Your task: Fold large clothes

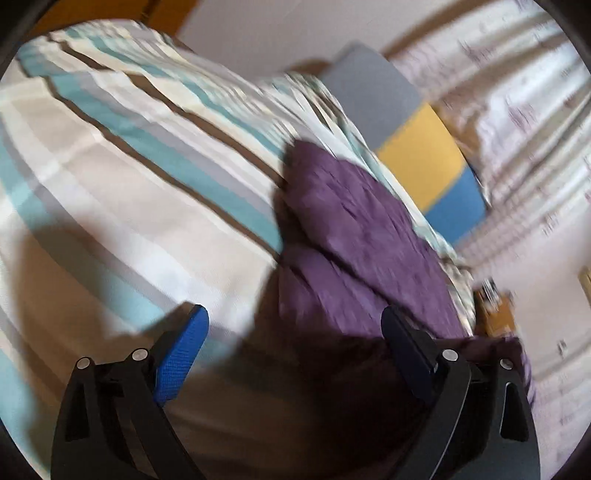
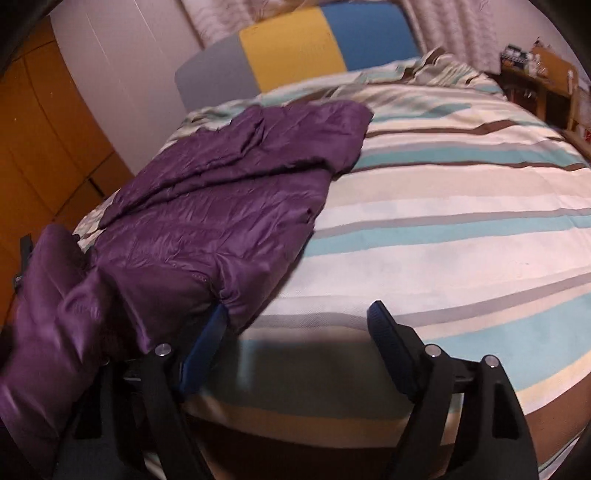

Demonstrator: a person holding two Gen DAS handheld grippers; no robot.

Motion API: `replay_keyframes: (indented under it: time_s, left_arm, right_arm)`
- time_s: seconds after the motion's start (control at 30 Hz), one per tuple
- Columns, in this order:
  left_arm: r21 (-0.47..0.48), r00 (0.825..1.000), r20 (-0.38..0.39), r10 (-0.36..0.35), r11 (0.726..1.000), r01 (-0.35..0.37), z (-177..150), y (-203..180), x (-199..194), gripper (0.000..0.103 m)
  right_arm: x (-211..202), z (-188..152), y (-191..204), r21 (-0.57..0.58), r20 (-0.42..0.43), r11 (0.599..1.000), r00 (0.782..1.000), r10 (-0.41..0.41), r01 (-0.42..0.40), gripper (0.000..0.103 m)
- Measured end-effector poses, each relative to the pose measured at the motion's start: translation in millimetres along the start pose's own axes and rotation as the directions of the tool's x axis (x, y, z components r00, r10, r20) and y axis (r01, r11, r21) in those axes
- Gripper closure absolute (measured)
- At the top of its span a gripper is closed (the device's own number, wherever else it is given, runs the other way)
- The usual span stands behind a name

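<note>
A purple quilted jacket (image 2: 207,206) lies partly folded along the left side of a striped bed (image 2: 443,229), with one part hanging off the near left edge. My right gripper (image 2: 299,310) is open over the near edge of the bed. Its left finger (image 2: 207,343) sits against the jacket's hem, and only bedspread shows between the fingers. In the blurred left wrist view the jacket (image 1: 362,229) lies at centre right. My left gripper (image 1: 295,317) is open just before it, the right finger (image 1: 406,350) over the jacket's shadowed near end, and neither pad presses on the cloth.
A grey, yellow and blue headboard (image 2: 295,48) stands at the far end of the bed, with curtains (image 2: 443,26) behind it. Orange-brown wooden cupboard doors (image 2: 44,140) run along the left. A cluttered wooden shelf (image 2: 539,74) stands at the far right corner.
</note>
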State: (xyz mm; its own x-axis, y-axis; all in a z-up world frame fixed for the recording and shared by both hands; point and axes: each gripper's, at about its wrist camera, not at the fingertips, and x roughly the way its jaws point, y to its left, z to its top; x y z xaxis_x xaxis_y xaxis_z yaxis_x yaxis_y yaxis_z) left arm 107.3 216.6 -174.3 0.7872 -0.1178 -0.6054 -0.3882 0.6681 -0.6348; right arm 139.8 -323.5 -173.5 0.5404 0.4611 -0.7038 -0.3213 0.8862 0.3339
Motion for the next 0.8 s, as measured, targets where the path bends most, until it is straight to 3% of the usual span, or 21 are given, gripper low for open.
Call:
replay_keyframes:
  time_s: [0.1,0.17,0.23,0.33,0.37,0.43,0.5,0.53,0.6,0.63,0.67,0.7,0.73,0.8]
  left_arm:
    - [0.026,1.0,-0.029,-0.011,1.0,0.012,-2.6,12.2,-15.2,0.009]
    - [-0.024,0.997,-0.051,-0.062,0.998,0.061,-5.5,31.6,-30.0,0.009]
    - [-0.038,0.987,-0.078,-0.142,0.99,0.139,-11.7,43.2,-38.1,0.009]
    - [0.002,0.965,-0.134,-0.223,0.974,0.226,-26.3,38.1,-49.4,0.009]
    - [0.016,0.958,-0.155,-0.241,0.969,0.247,-30.7,36.7,-52.0,0.009]
    - [0.059,0.949,-0.189,-0.252,0.962,0.267,-42.7,34.0,-58.8,0.009]
    - [0.103,0.943,-0.22,-0.25,0.955,0.277,-53.4,29.8,-63.8,0.009]
    - [0.122,0.94,-0.234,-0.247,0.952,0.28,-57.9,27.7,-65.6,0.009]
    - [0.172,0.936,-0.271,-0.225,0.945,0.277,-64.5,19.3,-65.5,0.013]
    - [0.185,0.933,-0.29,-0.214,0.944,0.274,-68.6,17.3,-64.9,0.025]
    - [0.188,0.924,-0.317,-0.213,0.941,0.282,-70.4,14.8,-63.0,0.044]
    - [0.18,0.913,-0.343,-0.218,0.939,0.292,-70.7,12.4,-59.4,0.053]
    - [0.174,0.902,-0.368,-0.226,0.936,0.305,-70.6,6.9,-54.7,0.069]
    - [0.196,0.898,-0.375,-0.229,0.927,0.319,-69.3,-5.0,-51.7,0.074]
  right_arm:
    - [-15.9,2.9,-7.8,0.0,-0.017,1.0,0.999,-0.029,0.029,0.031]
    - [-28.2,0.0,-17.7,0.035,-0.04,0.999,0.999,-0.029,0.03,0.035]
    - [-38.6,-5.8,-26.4,0.106,-0.069,0.992,0.995,0.078,-0.071,0.035]
    - [-34.1,-16.2,-25.8,0.16,-0.172,0.954,0.945,0.279,-0.253,0.035]
    - [-28.9,-19.6,-21.2,0.146,-0.22,0.951,0.929,0.299,-0.271,0.035]
    - [-19.8,-29.2,-7.8,0.064,-0.296,0.965,0.919,0.262,-0.255,0.035]
    - [-19.1,-34.1,1.7,0.011,-0.3,0.96,0.915,0.271,-0.281,0.047]
    - [-16.4,-35.2,5.9,0.008,-0.312,0.949,0.9,0.303,-0.316,0.074]
    - [-11.1,-35.7,14.6,-0.019,-0.32,0.943,0.895,0.309,-0.332,0.083]
    - [-9.3,-34.6,21.9,-0.059,-0.309,0.942,0.903,0.299,-0.332,0.089]
    - [-8.2,-31.4,25.7,-0.068,-0.296,0.937,0.903,0.31,-0.344,0.091]
    - [-7.5,-26.0,26.5,-0.057,-0.275,0.931,0.902,0.332,-0.36,0.092]
    - [-7.3,-21.3,26.4,-0.041,-0.252,0.925,0.9,0.355,-0.377,0.093]
    - [-9.6,-3.2,24.3,0.003,-0.18,0.91,0.895,0.407,-0.414,0.093]
